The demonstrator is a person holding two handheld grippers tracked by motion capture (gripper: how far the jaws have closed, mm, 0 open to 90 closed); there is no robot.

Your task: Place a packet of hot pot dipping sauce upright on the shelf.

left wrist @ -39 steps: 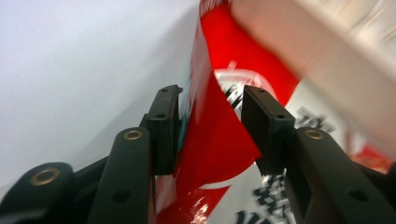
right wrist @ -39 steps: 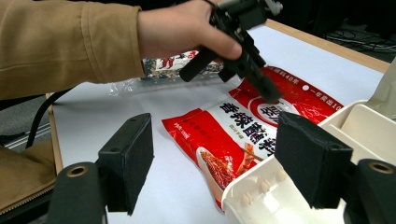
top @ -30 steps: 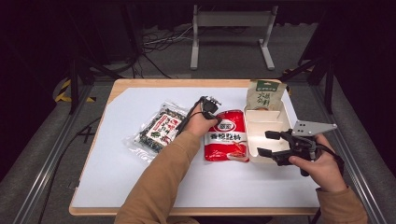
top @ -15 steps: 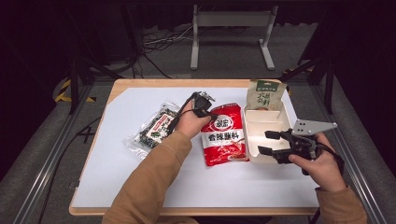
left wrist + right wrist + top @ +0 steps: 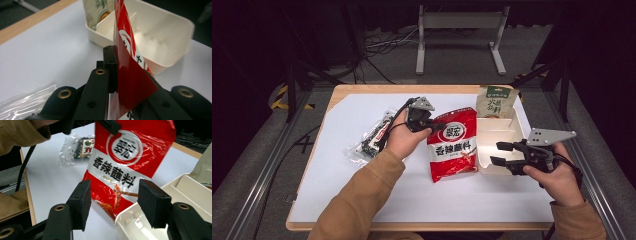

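The left tool point(image 5: 435, 126) is clenched on the upper left edge of the one red pouch point(image 5: 453, 150), its pads pinching the foil so that this end is lifted off the bench point(image 5: 342, 190) while the bottom end rests beside the tray point(image 5: 492, 145). The right tool point(image 5: 502, 154) has just been closing its jaws, yet they stand apart with nothing pressed between them; it hovers at the tray's near right edge, and from its own camera the rim sits just in front of one pad point(image 5: 153, 203). The pouch carries a round white emblem and the bold black line 香辣蘸料. There is one cream tray with dividers, and one pale green-topped packet point(image 5: 494, 102) leans in its far compartment; its writing is too small to read, I think. One clear bag of dark contents point(image 5: 374, 136) lies to the left.
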